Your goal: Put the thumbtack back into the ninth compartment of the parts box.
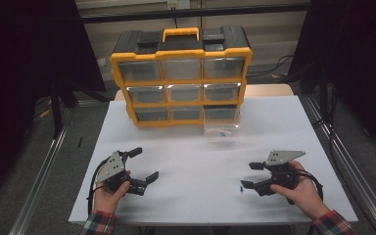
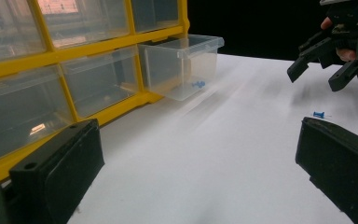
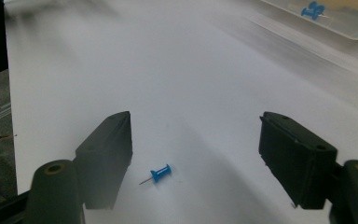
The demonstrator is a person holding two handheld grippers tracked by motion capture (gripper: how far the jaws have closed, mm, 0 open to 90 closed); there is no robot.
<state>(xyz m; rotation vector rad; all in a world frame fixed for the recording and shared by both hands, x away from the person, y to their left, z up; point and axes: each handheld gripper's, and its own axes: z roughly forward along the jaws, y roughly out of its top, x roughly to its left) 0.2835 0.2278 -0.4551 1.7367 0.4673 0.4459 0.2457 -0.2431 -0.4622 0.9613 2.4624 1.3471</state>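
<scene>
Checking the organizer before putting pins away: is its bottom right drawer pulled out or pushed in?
Pulled out: the clear drawer juts from the yellow organizer onto the table, blue pushpins inside.

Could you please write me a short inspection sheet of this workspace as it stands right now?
Surface: white table, bare apart from the items below.
Job's things: one blue pushpin lying on its side on the table, between the open jaws of the right tool, untouched; a clear drawer pulled out of the yellow organiser at its lower right, with blue pushpins inside.
Clutter: nothing seen.
Grippers: left tool open, empty, held over the table; right tool open around the loose pushpin.
Cables: one black cable trailing from the left tool.
Surroundings: dark curtains, metal rails, floor cables behind the table.
</scene>
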